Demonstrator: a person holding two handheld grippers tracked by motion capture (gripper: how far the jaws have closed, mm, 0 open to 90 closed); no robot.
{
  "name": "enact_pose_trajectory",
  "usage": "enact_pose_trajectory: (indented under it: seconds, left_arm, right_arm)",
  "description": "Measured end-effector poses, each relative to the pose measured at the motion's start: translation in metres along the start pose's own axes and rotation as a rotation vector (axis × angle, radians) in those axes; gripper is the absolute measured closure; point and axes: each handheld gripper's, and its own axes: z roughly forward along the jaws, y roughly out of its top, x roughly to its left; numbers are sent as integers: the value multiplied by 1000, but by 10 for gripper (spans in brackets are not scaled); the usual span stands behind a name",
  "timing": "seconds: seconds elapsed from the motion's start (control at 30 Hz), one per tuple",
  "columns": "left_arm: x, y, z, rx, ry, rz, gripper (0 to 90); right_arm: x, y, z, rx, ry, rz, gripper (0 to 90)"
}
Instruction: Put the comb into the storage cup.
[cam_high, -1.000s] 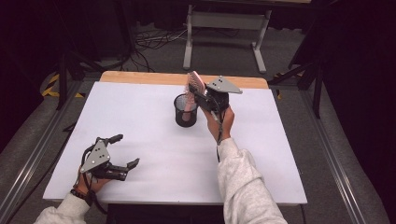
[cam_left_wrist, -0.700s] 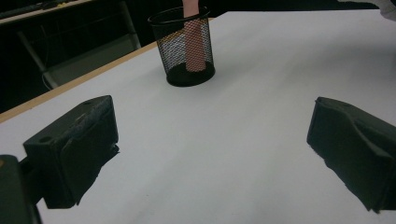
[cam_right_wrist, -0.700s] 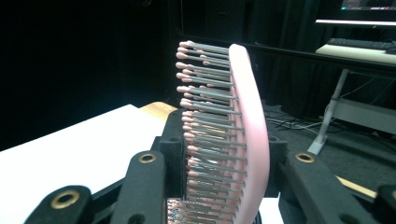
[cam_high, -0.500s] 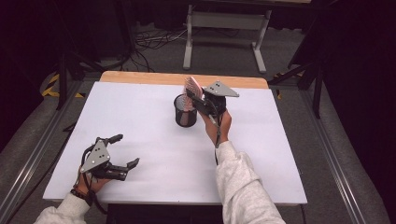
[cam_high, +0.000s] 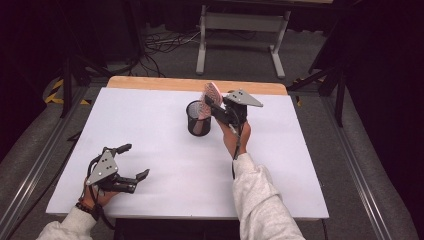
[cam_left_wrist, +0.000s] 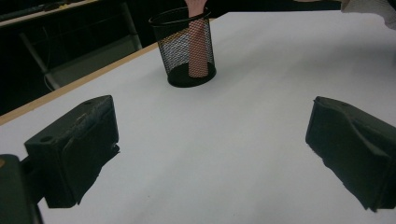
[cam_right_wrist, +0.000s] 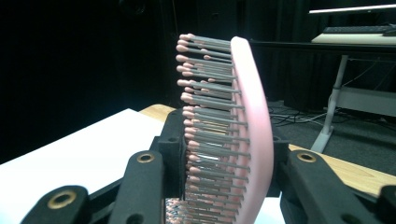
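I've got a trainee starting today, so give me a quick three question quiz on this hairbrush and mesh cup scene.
1. True or false: the left gripper is shut on the pink hairbrush.
2. Where is the hairbrush's handle? A) flat on the white table B) inside the black mesh cup C) on the floor
3. How do the left gripper's jaws stand?

Key
1. False; the right gripper is clamped on the brush's head.
2. B
3. Open and holding nothing, low over the table's near left part.
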Motion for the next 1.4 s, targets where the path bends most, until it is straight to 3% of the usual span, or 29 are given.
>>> enact_pose_trajectory:
  seconds: [0.13,0.47,1.0,1.2,1.4]
  left_arm:
    - [-1,0,1,6,5,7,33]
    - [-3,1,1,7,12,31,36]
    - [-4,2,2,9,19,39,36]
    - [-6,1,1,0,16,36,38]
    - [-5,2,0,-3,15,44,37]
  right_arm:
    - [-6,-3,-3,-8,-2,26,625]
    - [-12,-10,-10,-6,-39,38,604]
    - [-15,-16,-16,28,-48,25,565]
    - [-13,-16,-16,43,-54,0,498]
    - [-14,-19,-16,43,-53,11,484]
